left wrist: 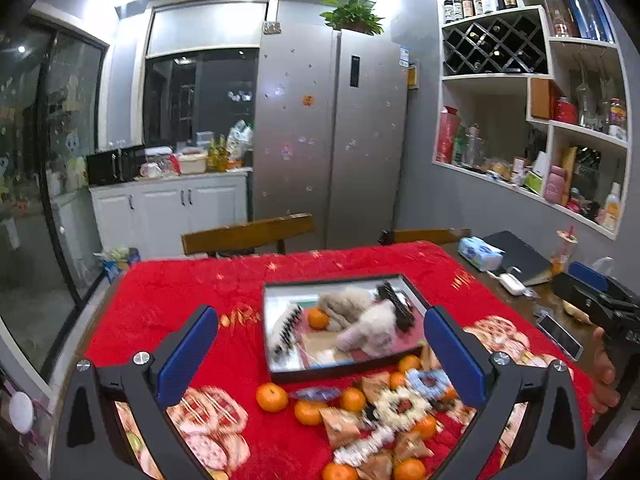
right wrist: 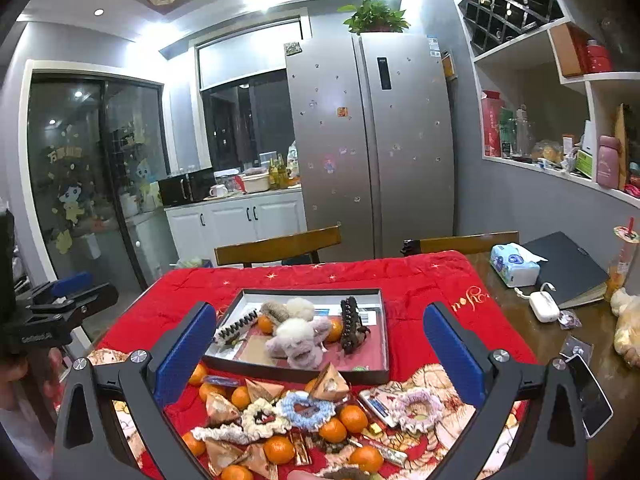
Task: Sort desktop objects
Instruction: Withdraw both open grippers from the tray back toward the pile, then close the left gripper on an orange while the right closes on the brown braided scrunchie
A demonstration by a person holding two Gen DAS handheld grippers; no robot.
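Both grippers hung above the red cloth (right wrist: 400, 280) that covered the surface, each with its jaws spread wide and nothing between them. The left gripper (left wrist: 320, 344) looked across a blurred view; the right gripper (right wrist: 320, 344) gave the sharper one.

The sorting appeared partly done. The shallow dark tray (right wrist: 382, 374) sat in the middle of the cloth and already held fluffy hair ties (right wrist: 294, 338), a dark claw clip (right wrist: 352, 322), a toothed clip (right wrist: 236, 330) and at least two oranges. In front of the tray, nearer the cameras, a loose heap waited: mandarins (right wrist: 354, 418), a blue crocheted scrunchie (right wrist: 304, 410), a cream scrunchie (right wrist: 262, 420), a pink scrunchie (right wrist: 416, 406) and triangular paper packets (right wrist: 330, 384), all crowded and touching one another.

The step in hand seemed to be the choice of the next piece from that heap, with no grasp begun. The next move would probably call for one gripper to drop toward a single item at the edge of the pile, such as the pink scrunchie, so the jaws could close on it without dragging its neighbours, then carry it over the tray's near wall. Round fruit might roll if nudged. Which items belonged in the tray could not be told for certain.
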